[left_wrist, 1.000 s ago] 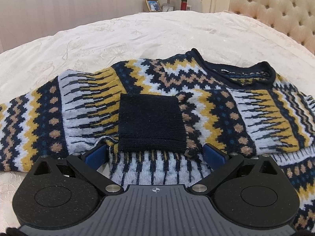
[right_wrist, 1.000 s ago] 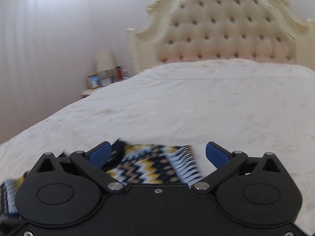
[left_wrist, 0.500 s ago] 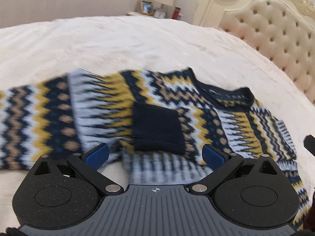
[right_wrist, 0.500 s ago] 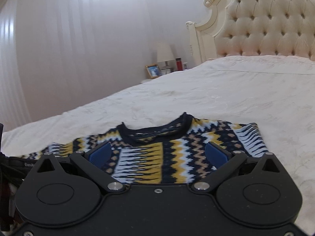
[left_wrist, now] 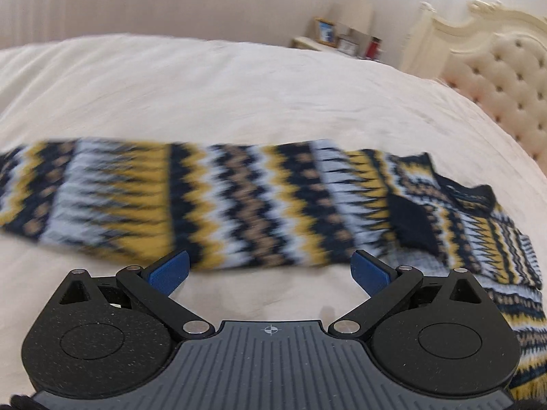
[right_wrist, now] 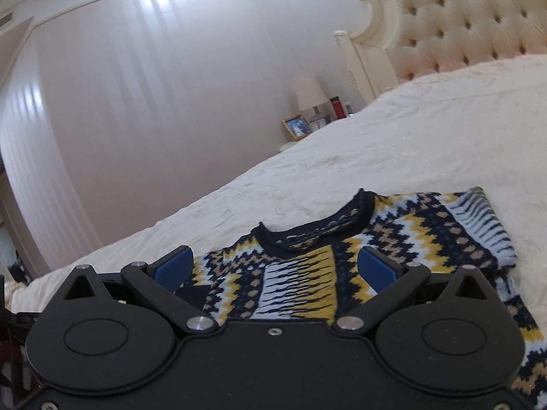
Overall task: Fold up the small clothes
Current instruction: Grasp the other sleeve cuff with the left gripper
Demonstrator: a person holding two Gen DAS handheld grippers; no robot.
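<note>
A knitted sweater [left_wrist: 239, 201] patterned in navy, yellow, tan and pale blue lies flat on the cream bed cover [left_wrist: 239, 95]. In the left wrist view one sleeve stretches leftward, and a folded-in navy cuff [left_wrist: 412, 225] rests on the body near the collar [left_wrist: 468, 198]. My left gripper [left_wrist: 270, 270] is open, hovering just short of the sleeve's near edge with nothing between its blue pads. In the right wrist view the sweater [right_wrist: 342, 266] shows its navy collar [right_wrist: 314, 235], and my right gripper [right_wrist: 277, 270] is open above the chest with nothing held.
A tufted cream headboard [right_wrist: 461, 24] stands at the bed's head. A nightstand with a lamp [right_wrist: 309, 94], photo frame [right_wrist: 295, 126] and a red bottle [right_wrist: 338, 107] sits beside it. White panelled walls enclose the room. A dark object [right_wrist: 10, 341] shows at the right wrist view's left edge.
The left gripper swung left, from over the folded cuff to the outstretched sleeve, blurring the view. The right gripper turned from the headboard to face the sweater's collar. Both stayed open.
</note>
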